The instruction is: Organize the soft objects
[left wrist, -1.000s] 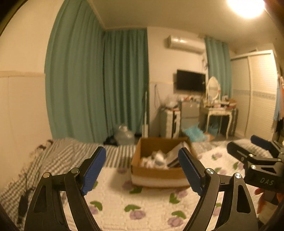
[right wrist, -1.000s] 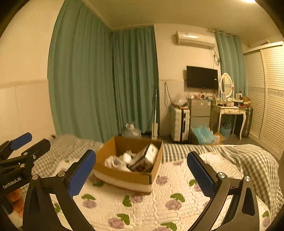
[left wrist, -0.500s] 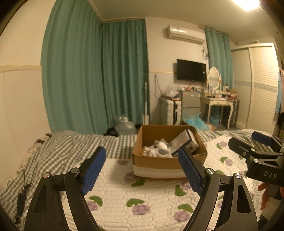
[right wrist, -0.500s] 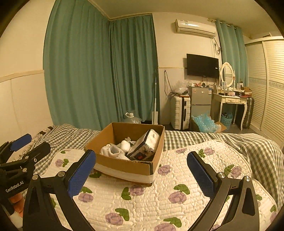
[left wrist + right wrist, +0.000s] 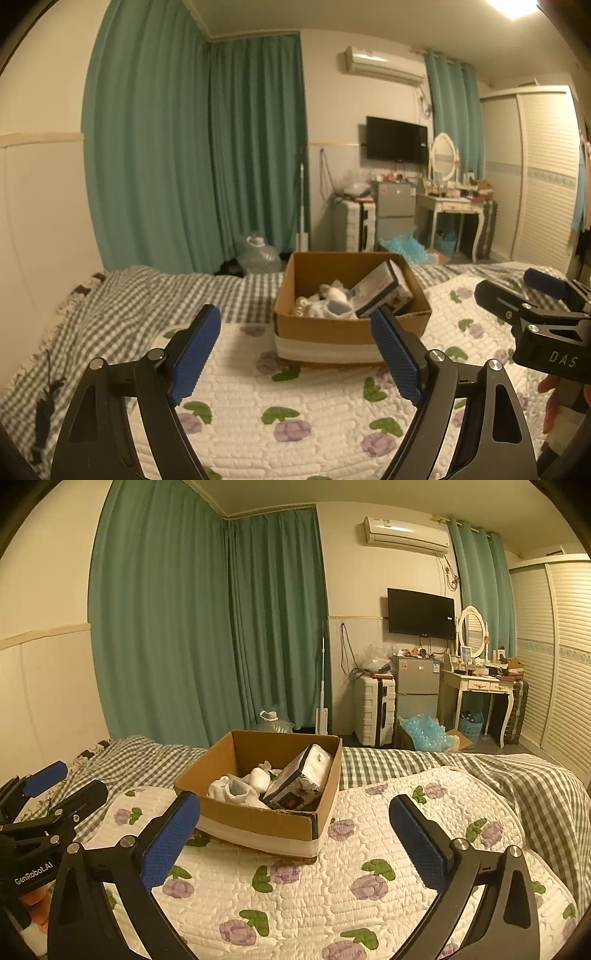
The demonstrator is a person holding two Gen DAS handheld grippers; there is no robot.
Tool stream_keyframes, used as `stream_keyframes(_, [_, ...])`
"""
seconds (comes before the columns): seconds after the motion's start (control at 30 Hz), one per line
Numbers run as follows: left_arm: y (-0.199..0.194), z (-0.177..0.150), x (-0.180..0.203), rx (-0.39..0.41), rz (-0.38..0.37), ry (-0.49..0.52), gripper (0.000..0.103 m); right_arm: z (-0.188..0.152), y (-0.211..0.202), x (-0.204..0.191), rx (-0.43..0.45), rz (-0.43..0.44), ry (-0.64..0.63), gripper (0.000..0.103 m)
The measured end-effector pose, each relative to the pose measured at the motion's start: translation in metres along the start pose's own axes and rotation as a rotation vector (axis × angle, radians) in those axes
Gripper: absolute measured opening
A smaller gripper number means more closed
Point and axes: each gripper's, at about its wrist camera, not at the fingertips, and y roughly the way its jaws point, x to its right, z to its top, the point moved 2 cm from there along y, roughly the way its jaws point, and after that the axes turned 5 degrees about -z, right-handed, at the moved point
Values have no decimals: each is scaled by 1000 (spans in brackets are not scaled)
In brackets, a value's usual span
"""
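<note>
socks (image 5: 325,304) are lying in the cardboard box (image 5: 351,328) on the flowered quilt (image 5: 295,406), ahead of both claws. compared with a second ago, the box is showing more of its inside and sitting a bit lower in both views. the left claw (image 5: 295,354) is hovering level above the quilt, released and empty; the right claw (image 5: 295,838) is hovering likewise, spread wide, holding nothing. the right view is showing the dark packet (image 5: 295,781) leaning in the box's right side more clearly; the left view is showing the ceiling lamp (image 5: 513,5).
</note>
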Motion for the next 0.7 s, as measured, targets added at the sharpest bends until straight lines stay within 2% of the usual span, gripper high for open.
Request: stream_keyframes(0.7, [-3,0,1,2,-1,15,85,-2,1,2,-3,1,5,103])
